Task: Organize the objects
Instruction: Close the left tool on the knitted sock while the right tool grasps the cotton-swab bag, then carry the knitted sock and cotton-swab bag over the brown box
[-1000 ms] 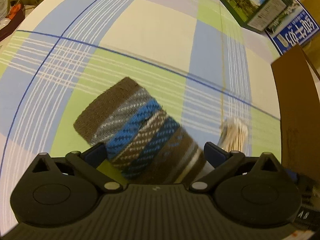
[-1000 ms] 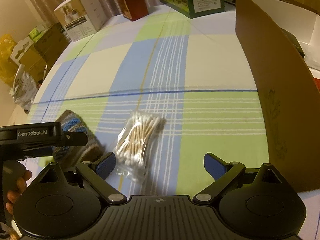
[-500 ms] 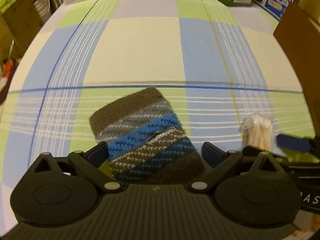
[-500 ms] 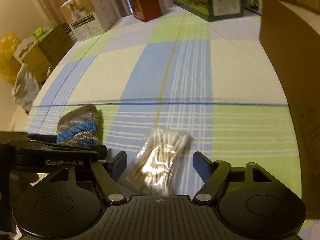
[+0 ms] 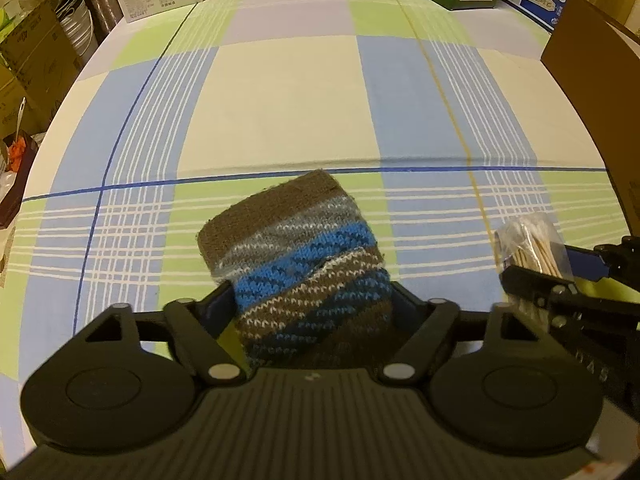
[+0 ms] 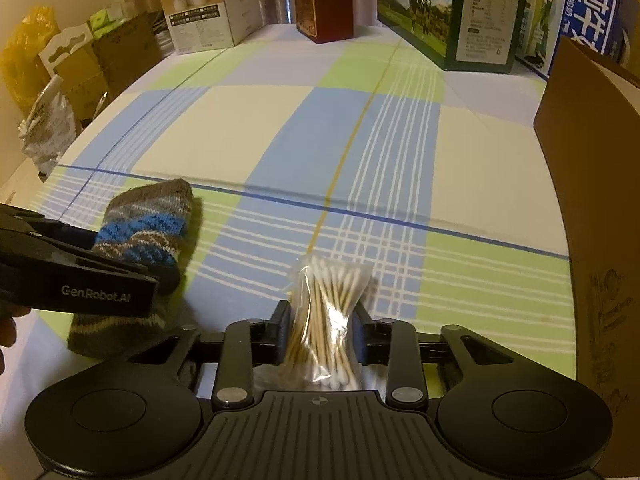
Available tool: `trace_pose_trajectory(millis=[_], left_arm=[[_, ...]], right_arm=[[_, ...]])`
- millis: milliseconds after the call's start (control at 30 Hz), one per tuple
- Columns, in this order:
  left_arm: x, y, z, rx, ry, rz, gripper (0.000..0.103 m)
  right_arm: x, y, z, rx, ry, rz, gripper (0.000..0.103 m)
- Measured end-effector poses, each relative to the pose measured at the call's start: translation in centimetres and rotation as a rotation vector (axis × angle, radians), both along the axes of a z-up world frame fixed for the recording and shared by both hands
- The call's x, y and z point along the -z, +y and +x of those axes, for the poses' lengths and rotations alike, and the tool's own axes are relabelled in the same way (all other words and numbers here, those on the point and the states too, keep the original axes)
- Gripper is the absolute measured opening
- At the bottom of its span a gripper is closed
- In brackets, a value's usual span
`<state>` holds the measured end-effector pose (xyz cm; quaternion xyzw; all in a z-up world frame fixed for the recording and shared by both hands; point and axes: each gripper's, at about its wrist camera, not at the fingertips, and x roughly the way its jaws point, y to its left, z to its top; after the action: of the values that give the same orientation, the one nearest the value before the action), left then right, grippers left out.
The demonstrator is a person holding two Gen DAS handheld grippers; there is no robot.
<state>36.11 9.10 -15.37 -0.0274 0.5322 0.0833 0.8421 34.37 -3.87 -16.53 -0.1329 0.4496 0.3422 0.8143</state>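
Note:
A folded knitted sock (image 5: 296, 248) with brown, grey and blue stripes lies on the checked tablecloth. My left gripper (image 5: 312, 300) is shut on its near end; the sock also shows in the right wrist view (image 6: 148, 228), with the left gripper (image 6: 160, 276) on it. A clear bag of cotton swabs (image 6: 324, 312) sits pinched at its middle between the pads of my right gripper (image 6: 322, 334), which is shut on it. The bag also shows at the right edge of the left wrist view (image 5: 532, 244), with the right gripper (image 5: 548, 276) around it.
An open brown cardboard box (image 6: 596, 200) stands at the right, its flap close to my right gripper. Milk cartons (image 6: 452, 12), a red box (image 6: 324, 0) and a white box (image 6: 200, 12) line the far table edge. Boxes and bags (image 6: 52, 80) stand beyond the left edge.
Both grippers have closed: the left on the sock, the right on the bag of cotton swabs, which was lying loose between open jaws before.

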Motion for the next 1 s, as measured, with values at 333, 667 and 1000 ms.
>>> trace_pose_trajectory(millis=[333, 667, 1000], left_arm=[[-0.9, 0.2, -1.7, 0.002, -0.02, -0.006, 0.035], [-1.6, -0.3, -4.8, 0.01, -0.002, -0.052, 0.031], [-2.7, -2.0, -7.0, 0.036, -0.006, -0.076, 0.031]], right_arm=[[-0.2, -0.8, -0.7, -0.013, 0.025, 0.014, 0.024], [-0.5, -2.6, -1.8, -0.006, 0.061, 0.022, 0.023], [-1.6, -4.6, -3.2, 0.013, 0.088, 0.044, 0.022]])
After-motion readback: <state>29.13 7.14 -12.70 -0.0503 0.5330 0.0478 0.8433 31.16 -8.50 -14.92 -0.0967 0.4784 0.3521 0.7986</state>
